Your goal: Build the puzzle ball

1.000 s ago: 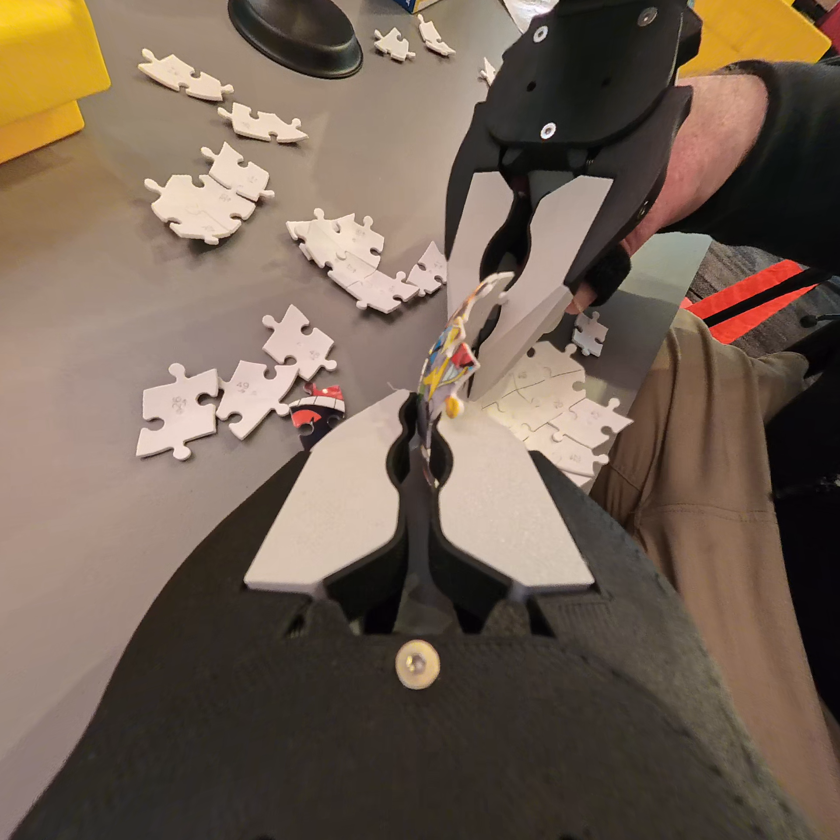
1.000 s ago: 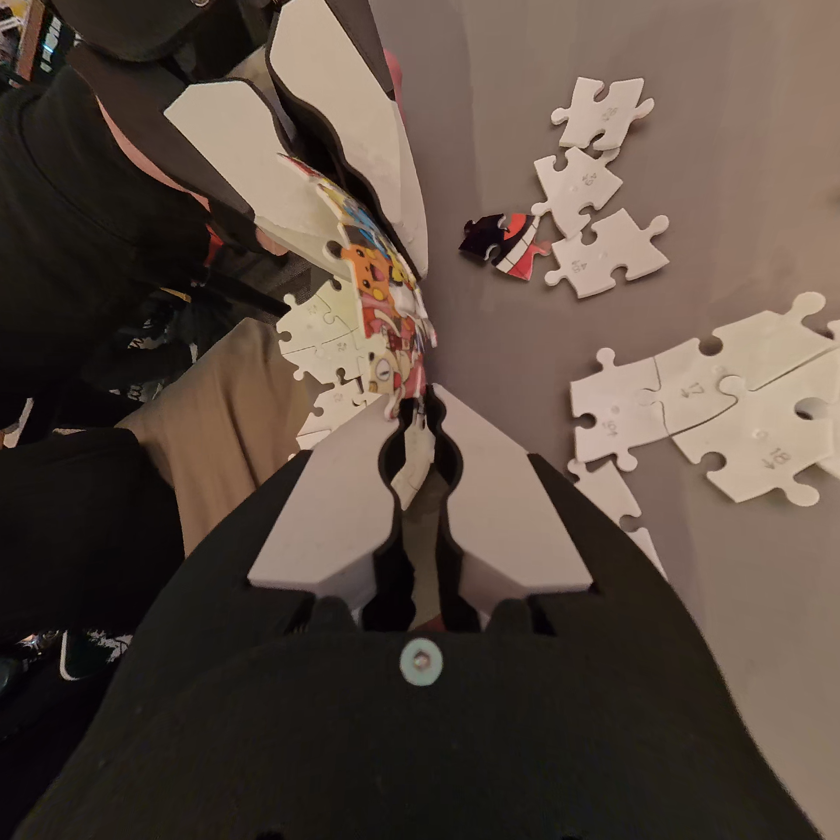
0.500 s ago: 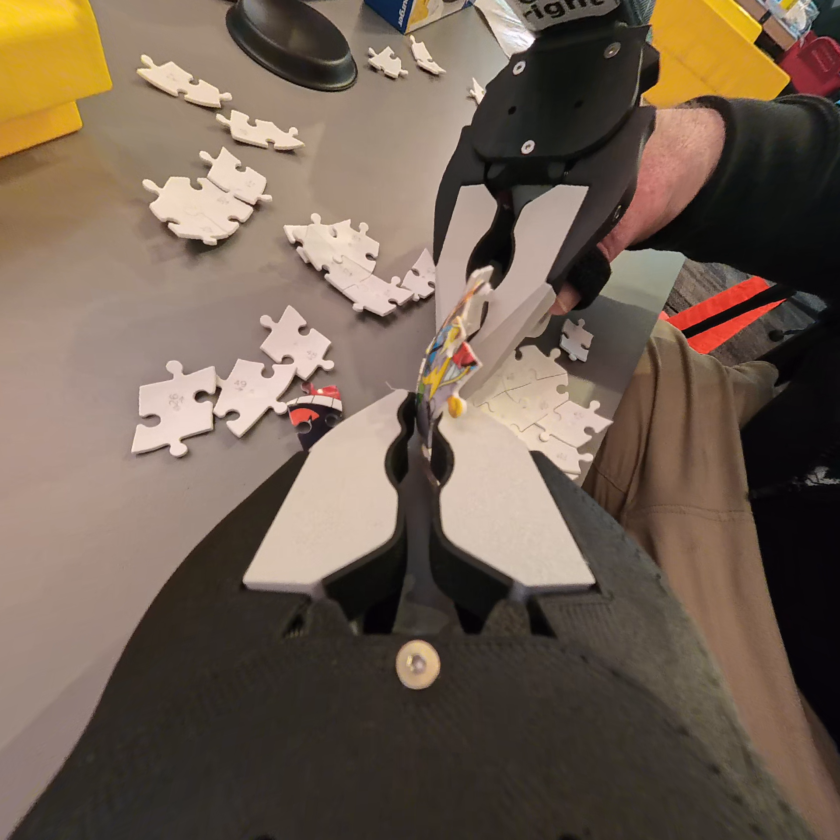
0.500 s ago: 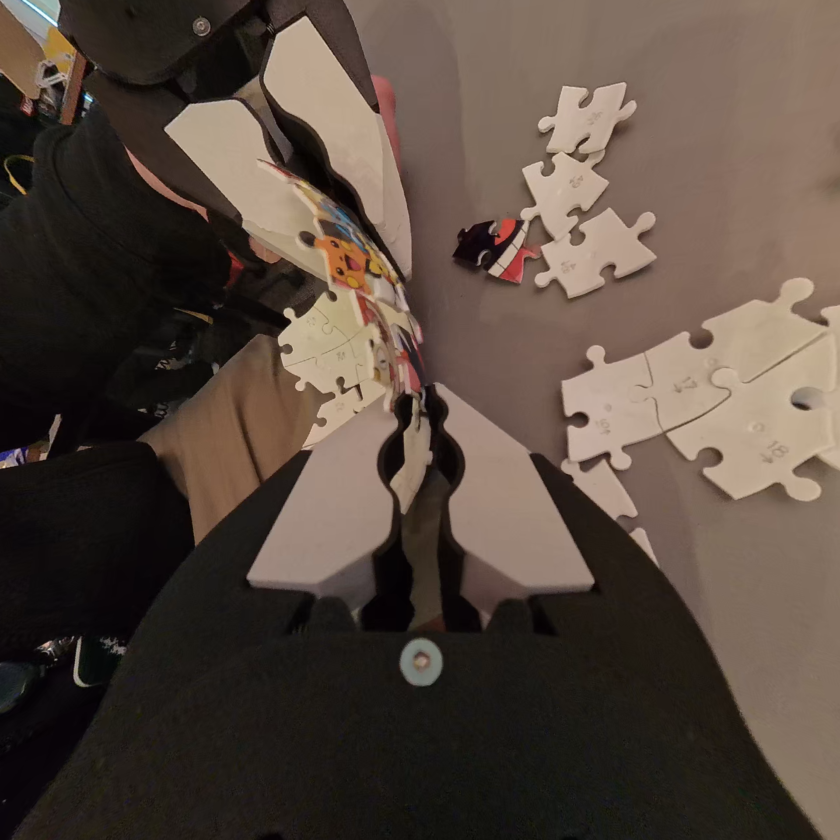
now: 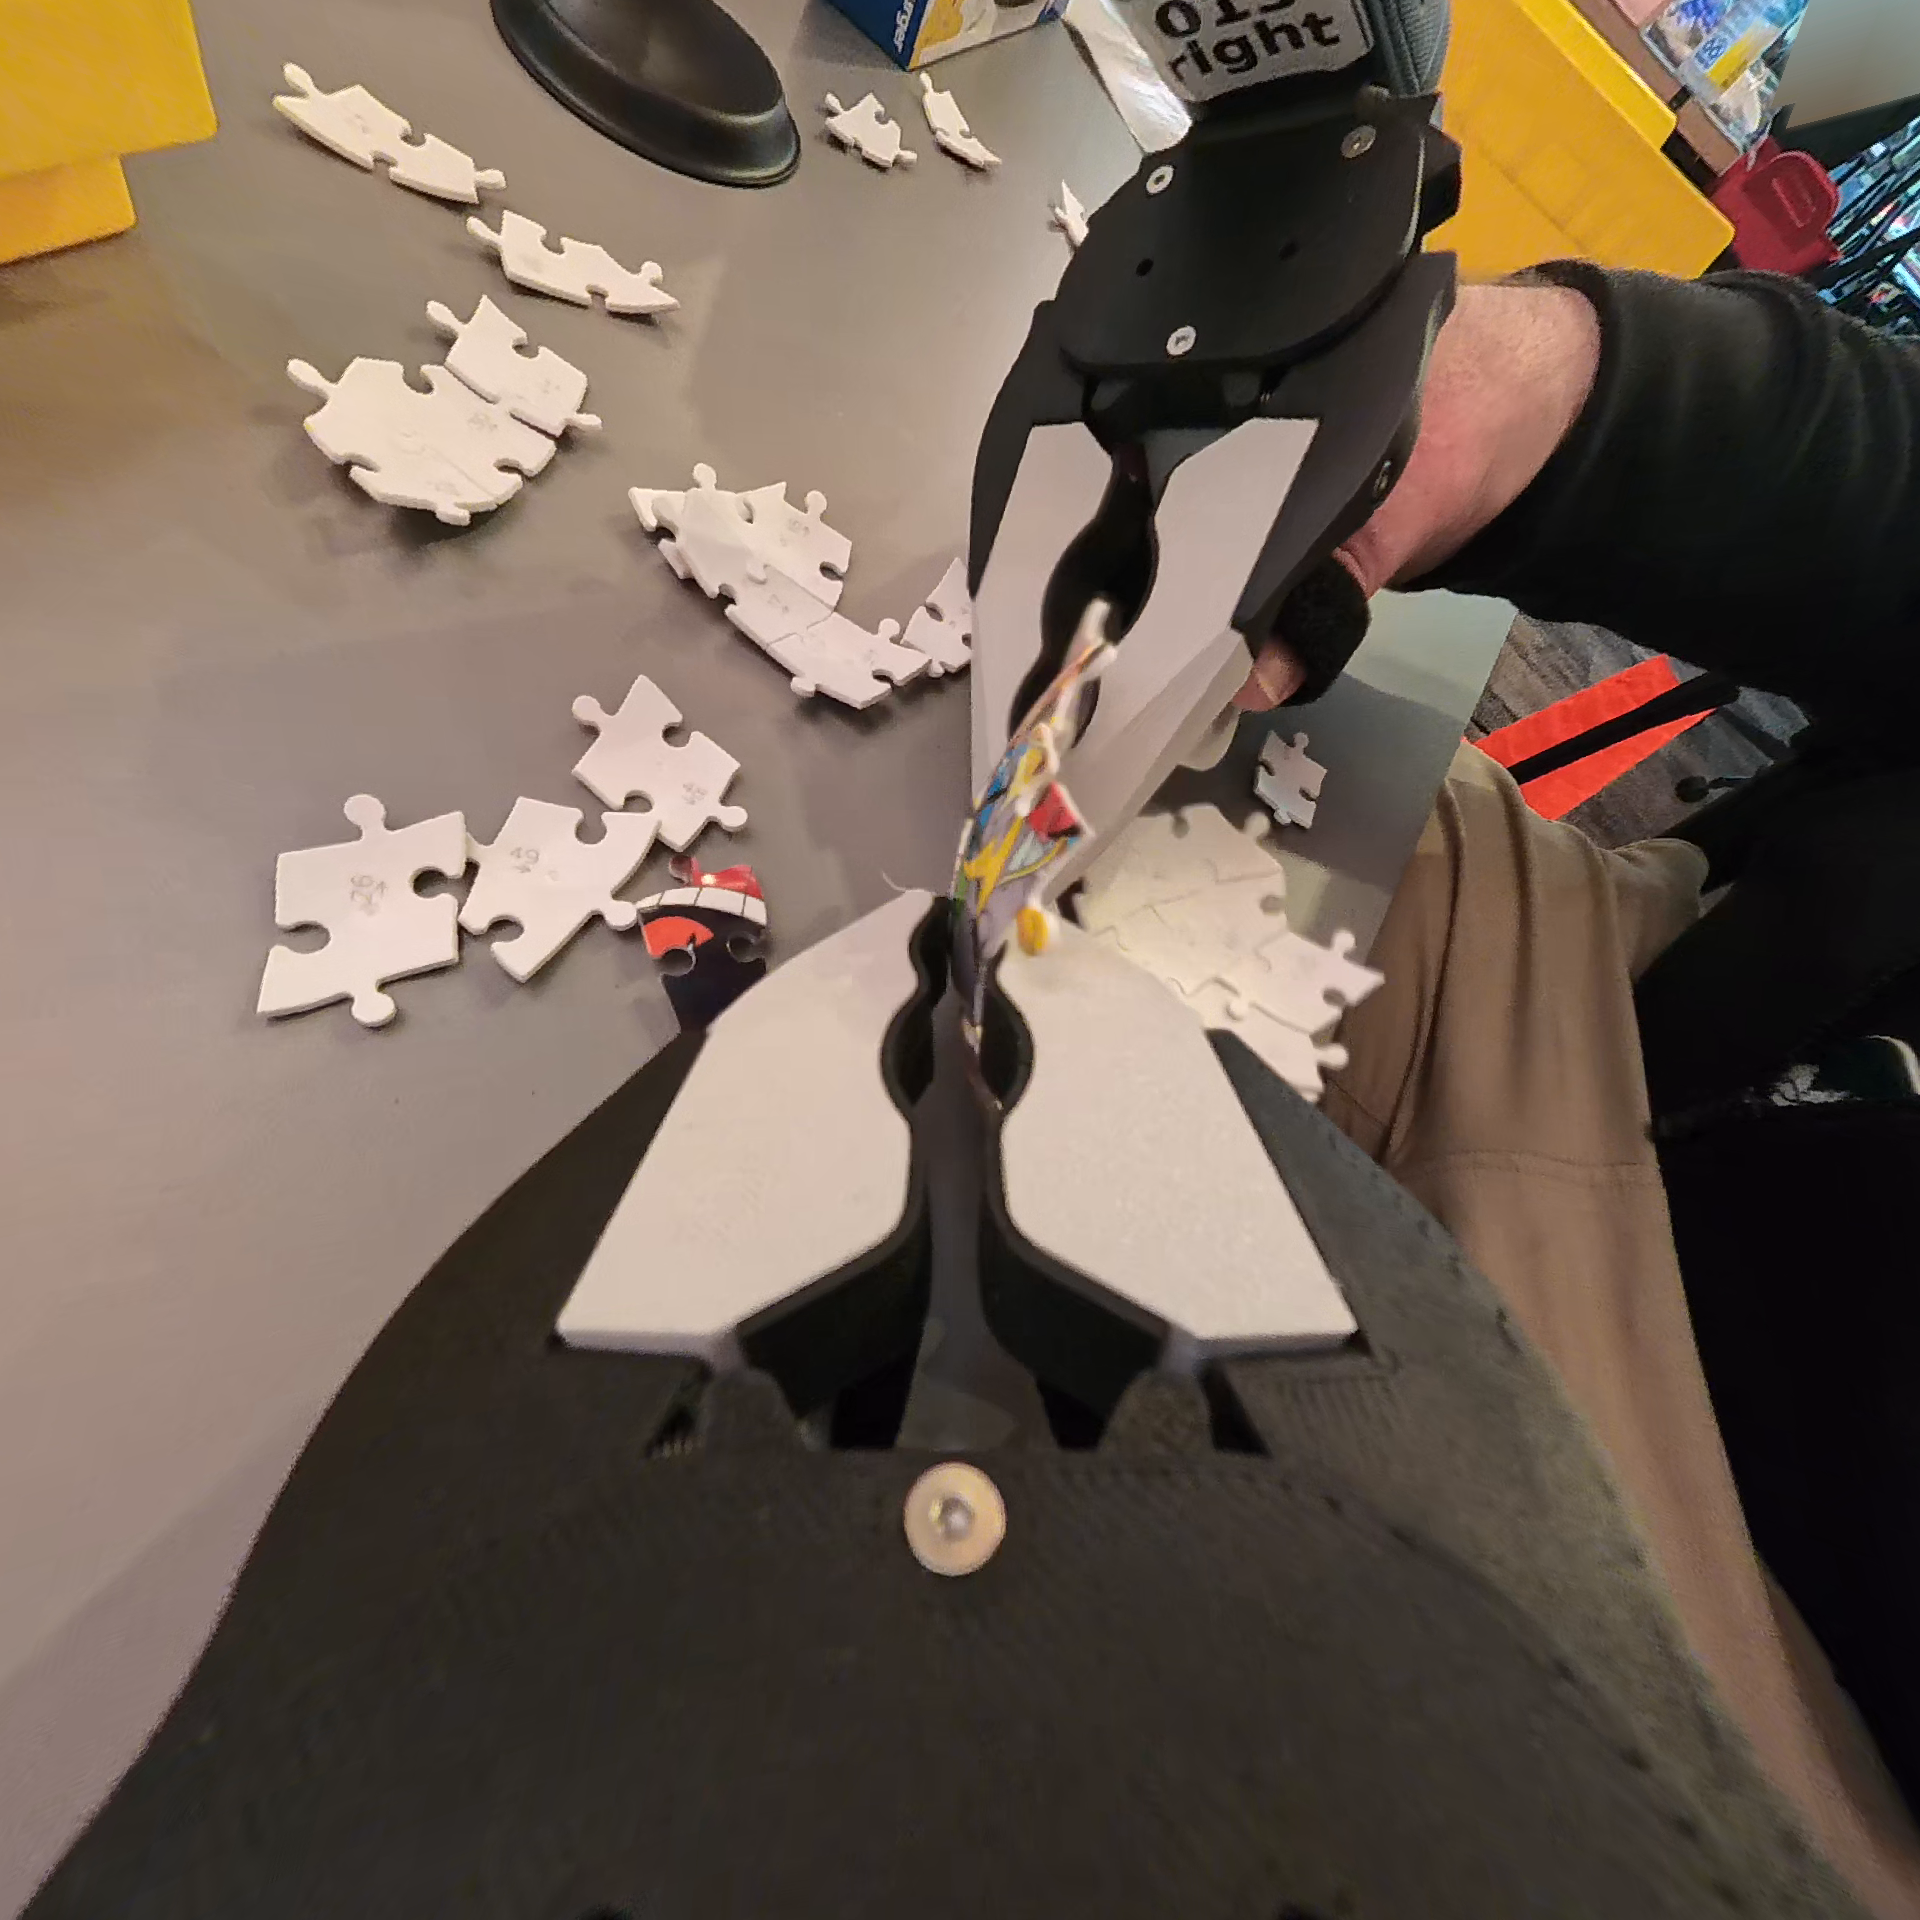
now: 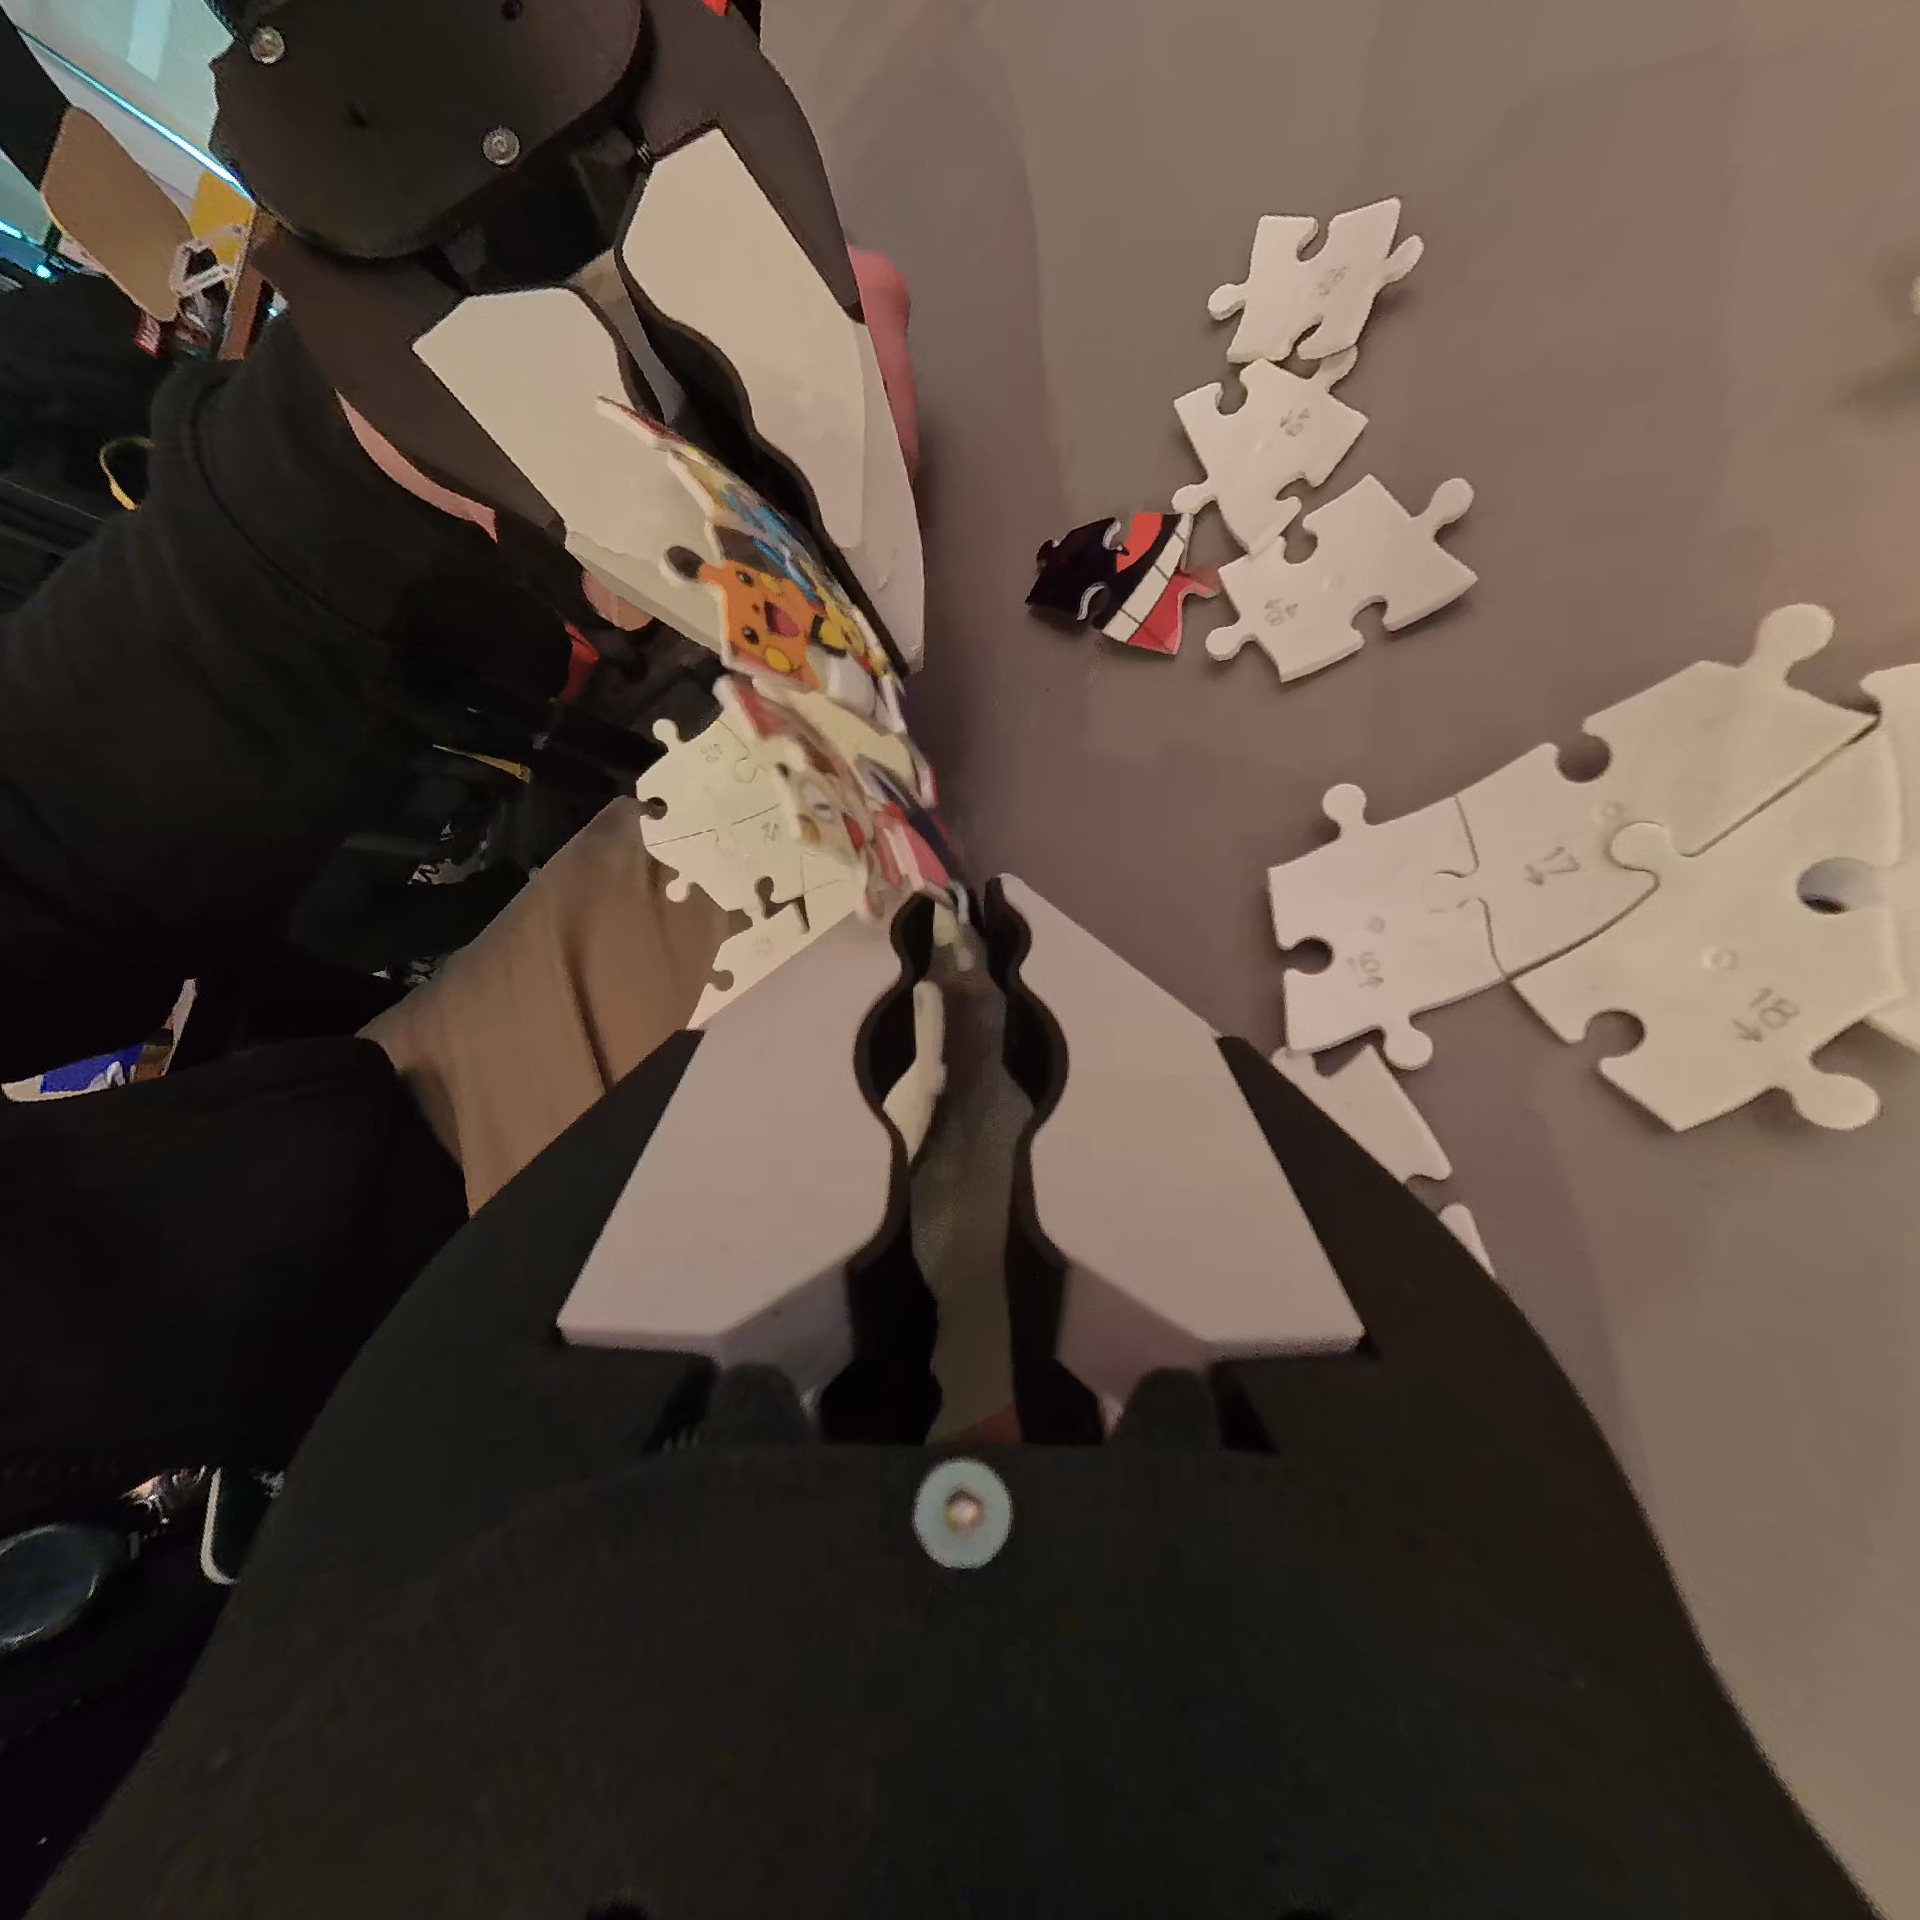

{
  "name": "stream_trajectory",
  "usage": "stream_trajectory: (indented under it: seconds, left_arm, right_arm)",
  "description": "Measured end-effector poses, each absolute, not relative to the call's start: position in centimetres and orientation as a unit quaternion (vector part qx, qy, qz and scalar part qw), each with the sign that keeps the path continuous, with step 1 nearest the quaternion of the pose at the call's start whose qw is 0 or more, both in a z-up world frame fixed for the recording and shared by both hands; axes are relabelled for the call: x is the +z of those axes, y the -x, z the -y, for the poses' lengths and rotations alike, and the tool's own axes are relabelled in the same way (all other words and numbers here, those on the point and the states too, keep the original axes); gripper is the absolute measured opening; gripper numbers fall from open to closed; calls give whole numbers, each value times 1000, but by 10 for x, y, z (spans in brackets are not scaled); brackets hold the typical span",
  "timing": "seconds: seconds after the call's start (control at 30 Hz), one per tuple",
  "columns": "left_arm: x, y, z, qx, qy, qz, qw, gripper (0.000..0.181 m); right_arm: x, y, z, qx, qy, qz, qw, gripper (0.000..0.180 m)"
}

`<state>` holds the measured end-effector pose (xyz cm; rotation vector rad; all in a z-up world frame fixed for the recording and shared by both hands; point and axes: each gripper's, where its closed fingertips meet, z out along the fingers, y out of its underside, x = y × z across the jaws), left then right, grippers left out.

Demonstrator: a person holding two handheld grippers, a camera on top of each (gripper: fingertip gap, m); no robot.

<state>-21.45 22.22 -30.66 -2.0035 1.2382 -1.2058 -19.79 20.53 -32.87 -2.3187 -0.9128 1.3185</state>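
Observation:
A colourful strip of joined puzzle pieces hangs in the air between my two grippers. My left gripper is shut on its near end. My right gripper comes in from above and is shut on the far end. In the right wrist view the strip runs from my right gripper up to the left gripper. It bends in the middle. A white piece edge shows inside the right jaws. On the grey table lie loose white pieces face down and one red-and-black piece face up.
Joined white clusters lie on the table, and at the table's right edge. A black round base, a blue box and yellow blocks stand at the back. A person's tan trouser leg is beside the edge. The gap from one gripper's tips to the other's is roughly 4 cm. Between my left fingertips and the red-and-black piece there is roughly 5 cm. It is also in sight in the right wrist view.
The two grippers have drawn a little apart and more of the strip shows between them. The right gripper looks farther off and higher. Both still hold the strip.

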Motion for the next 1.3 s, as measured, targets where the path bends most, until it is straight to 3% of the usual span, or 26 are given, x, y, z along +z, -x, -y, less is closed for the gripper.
stream_trajectory:
  seconds: [1.3]
  left_arm:
    - [-300, 216, -229, -458, 729, -434, 265, 3]
  right_arm:
    - [-330, 202, -196, 463, 823, 293, 150, 6]
